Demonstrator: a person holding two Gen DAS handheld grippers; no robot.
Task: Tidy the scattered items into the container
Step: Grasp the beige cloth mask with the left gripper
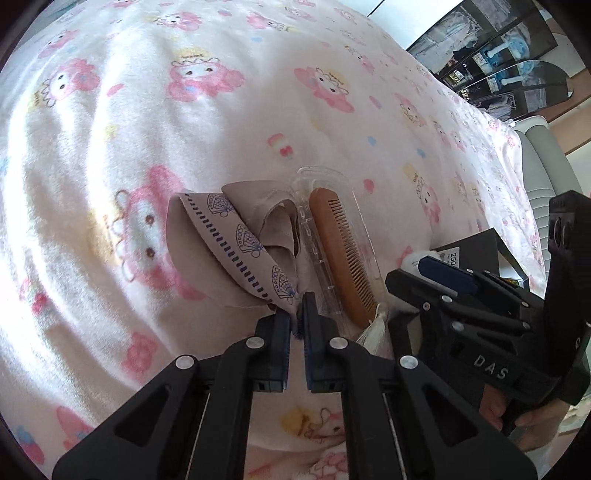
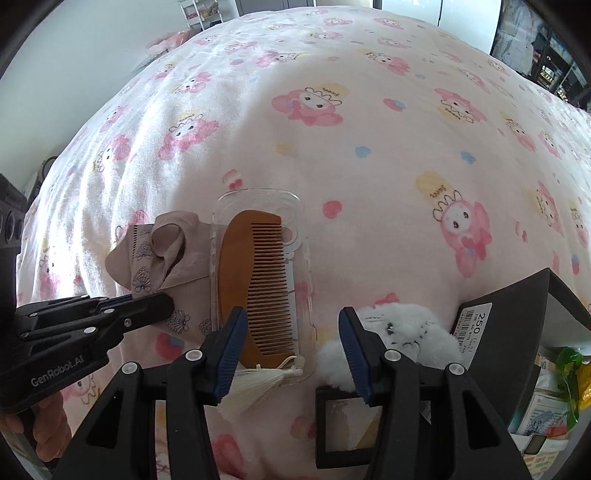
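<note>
Because the left gripper point(image 1: 297, 317) has pinched the cloth point(image 1: 236, 236) by its corner, it can lift; right gripper point(image 2: 291, 332) hangs open, empty, above the comb point(image 2: 255, 280).

Daylight is washing over a bed point(image 2: 369, 147) spread with a pink cartoon-rabbit blanket. A pale wall point(image 2: 74, 44) is standing far left beside a white shelf cart point(image 2: 199, 13); dark display shelves point(image 1: 491, 55) are lining the far right.
</note>
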